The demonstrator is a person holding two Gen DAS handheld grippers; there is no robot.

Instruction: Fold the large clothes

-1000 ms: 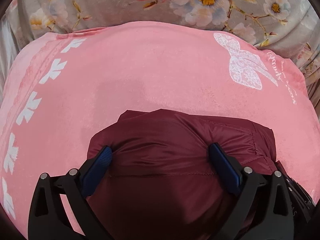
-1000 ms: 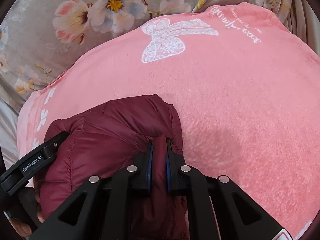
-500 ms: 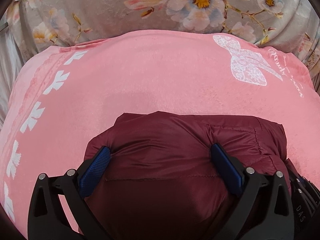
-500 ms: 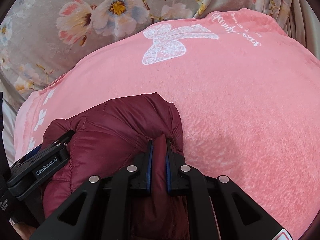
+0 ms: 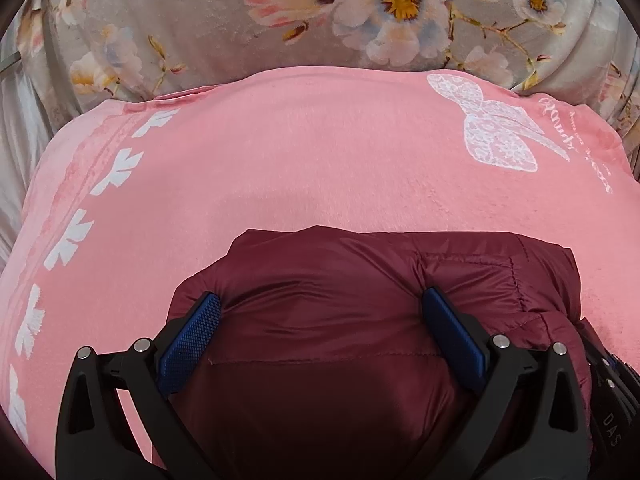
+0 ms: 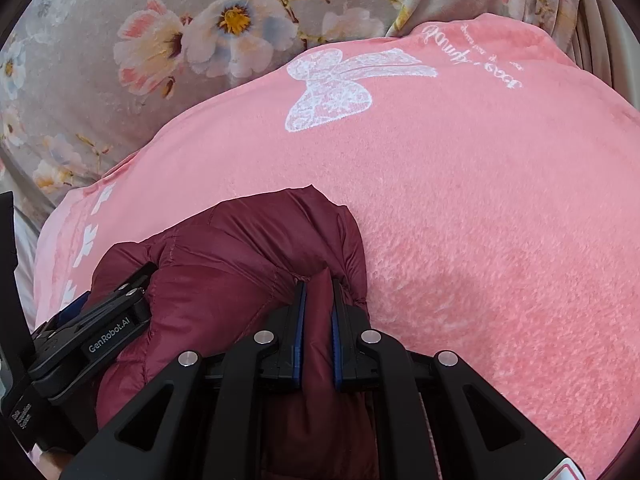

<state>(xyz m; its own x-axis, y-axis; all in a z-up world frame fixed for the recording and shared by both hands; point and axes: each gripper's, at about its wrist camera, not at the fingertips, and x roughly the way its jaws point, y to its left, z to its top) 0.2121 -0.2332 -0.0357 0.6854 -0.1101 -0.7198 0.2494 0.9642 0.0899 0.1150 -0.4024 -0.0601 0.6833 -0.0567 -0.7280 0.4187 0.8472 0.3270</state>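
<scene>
Jacket (image 5: 340, 320): maroon, quilted and puffy, with a slight sheen; stitched seams running across the panels; bunched into a thick rounded bundle.
Jacket position: lying on the pink blanket (image 5: 300, 168), filling the 6 o'clock part of the left wrist view and sitting toward 7 o'clock in the right wrist view (image 6: 240, 264).
Left gripper (image 5: 320, 316): fingers spread wide, blue textured pads (image 5: 192, 336) pressing into the bundle at either side, padded fabric bulging between them; whether actually clamping, not clear.
Right gripper (image 6: 318, 300): fingers drawn nearly together, pinching a narrow raised fold of the jacket between the blue pads.
Left gripper in the right wrist view (image 6: 100, 328): showing at 8 o'clock, pushed into the jacket's side.
Writing on tools: "GenRobot.AI" in white reading along the left gripper's black body; "DAS" showing at 4 o'clock in the left wrist view; other small print too tiny for reading.
Blanket markings: white lace bow (image 6: 336, 84) toward 12 o'clock in the right wrist view; cursive white script beside it, upside down, not legible; white leaf motifs (image 5: 68, 236) running along the 9 o'clock edge.
Floral bedding (image 5: 240, 20): grey with pale blossoms, showing beyond the blanket at 12 o'clock.
</scene>
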